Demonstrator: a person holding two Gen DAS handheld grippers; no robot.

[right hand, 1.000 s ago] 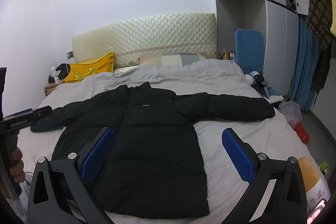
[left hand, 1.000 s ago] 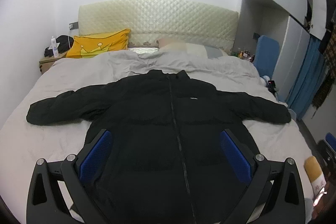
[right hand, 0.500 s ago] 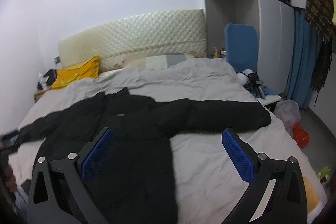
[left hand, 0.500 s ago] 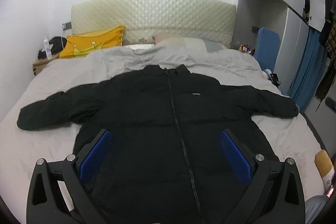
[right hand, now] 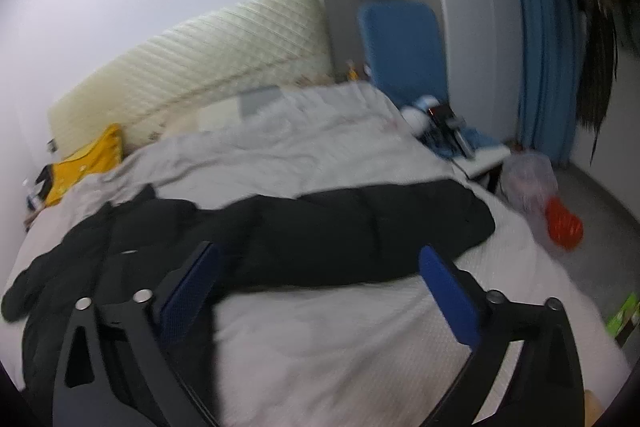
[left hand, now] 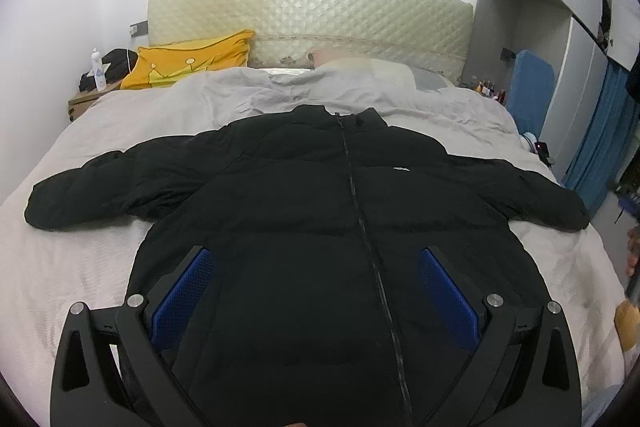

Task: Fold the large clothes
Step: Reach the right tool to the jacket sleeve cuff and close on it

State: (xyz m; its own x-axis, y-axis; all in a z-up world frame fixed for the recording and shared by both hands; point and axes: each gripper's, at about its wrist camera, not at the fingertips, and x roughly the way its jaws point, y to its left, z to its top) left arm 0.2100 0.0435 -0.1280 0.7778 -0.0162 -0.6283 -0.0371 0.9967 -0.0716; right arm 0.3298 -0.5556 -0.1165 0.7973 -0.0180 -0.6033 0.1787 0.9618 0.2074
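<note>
So: black puffer jacket [left hand: 320,211] flat on bed [left hand: 80,267], zipped, sleeves spread. Our left tool [left hand: 316,291] released, above hem; right tool [right hand: 320,291] released, empty, near right sleeve [right hand: 380,227]. Risks: slick padding slips from pinch; bulk springs fold open; duvet snagged with cuff.

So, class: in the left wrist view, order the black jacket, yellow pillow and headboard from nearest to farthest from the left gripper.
1. black jacket: directly under the left gripper.
2. yellow pillow: far left, at the bed's head.
3. headboard: behind the pillow, against the wall.
</note>
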